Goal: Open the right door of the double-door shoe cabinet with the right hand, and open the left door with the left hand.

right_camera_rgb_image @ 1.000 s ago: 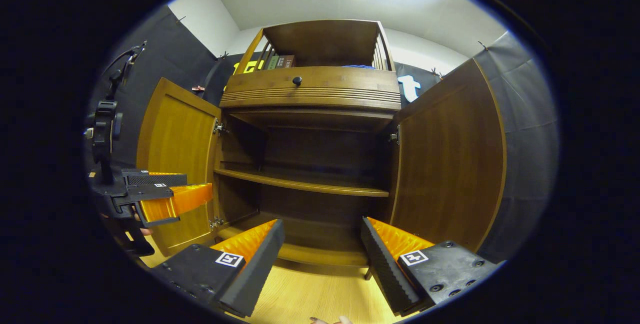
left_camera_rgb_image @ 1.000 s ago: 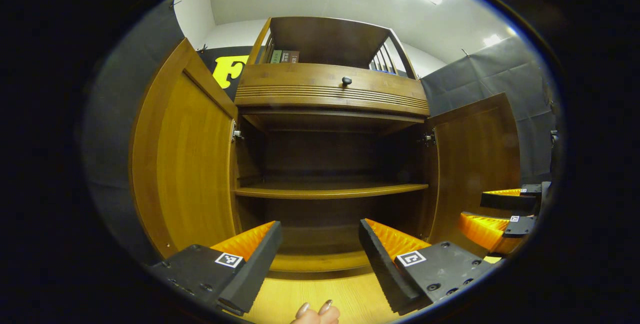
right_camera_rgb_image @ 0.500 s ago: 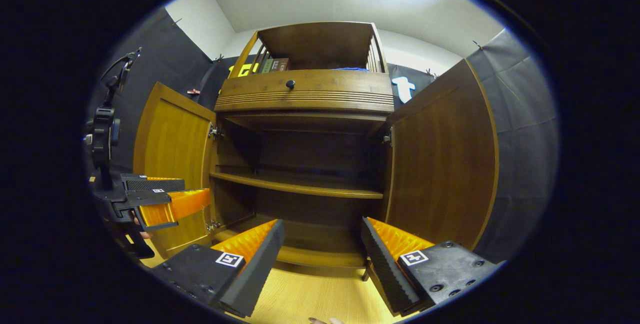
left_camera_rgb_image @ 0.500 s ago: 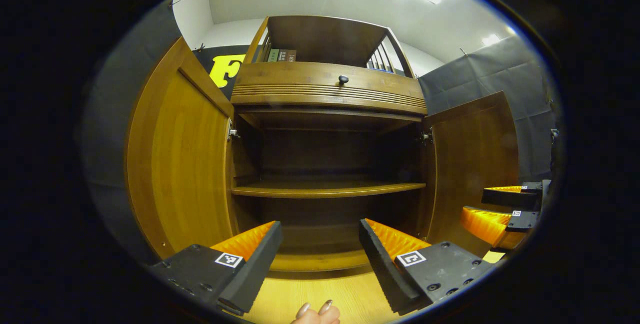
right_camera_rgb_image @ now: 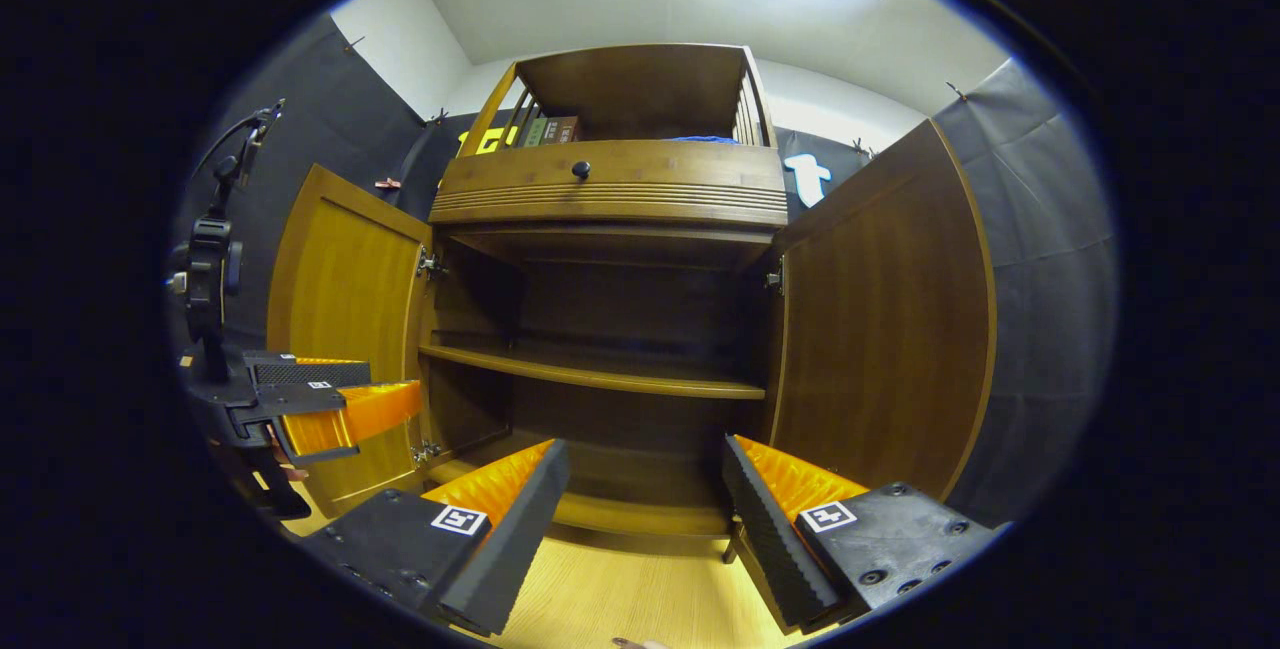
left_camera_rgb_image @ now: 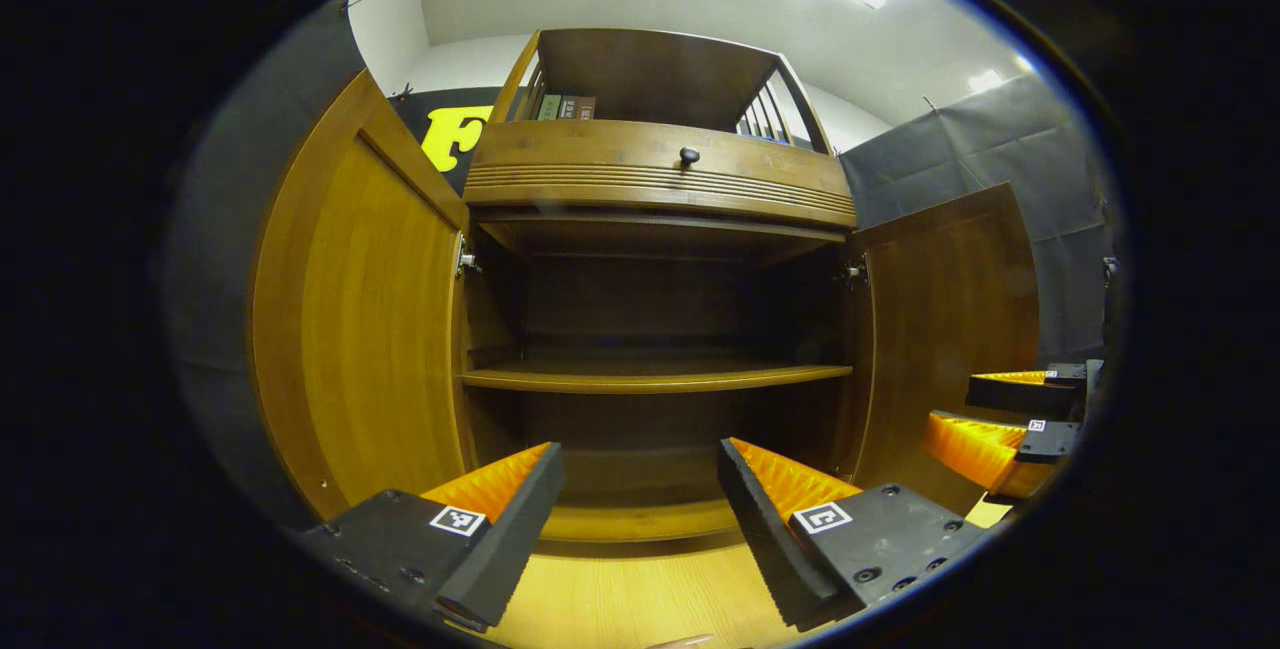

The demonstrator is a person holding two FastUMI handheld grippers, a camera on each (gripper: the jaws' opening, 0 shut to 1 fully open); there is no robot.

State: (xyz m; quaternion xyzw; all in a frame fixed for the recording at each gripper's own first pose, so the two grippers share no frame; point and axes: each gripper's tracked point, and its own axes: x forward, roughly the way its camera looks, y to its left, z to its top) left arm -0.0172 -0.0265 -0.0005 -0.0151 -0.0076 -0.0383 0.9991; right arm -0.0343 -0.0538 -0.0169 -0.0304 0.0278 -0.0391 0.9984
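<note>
The left gripper [left_camera_rgb_image: 640, 464] is wide open and holds nothing. It points into the shoe cabinet [left_camera_rgb_image: 660, 179] from down low, over the light wood floor [left_camera_rgb_image: 640, 599]. The left door [left_camera_rgb_image: 370, 329] is swung out wide on its left side. The right door [left_camera_rgb_image: 950, 329] is swung out too, on the other side. Inside, a shelf [left_camera_rgb_image: 655, 379] runs across the dark middle. Above it there is a drawer with a small dark knob [left_camera_rgb_image: 689, 156].

The right gripper [right_camera_rgb_image: 645, 464] is wide open too, with nothing between its fingers. It also points into the cabinet, apart from both doors. In the right gripper view, the left gripper sits off to the left, just in front of the left door.
</note>
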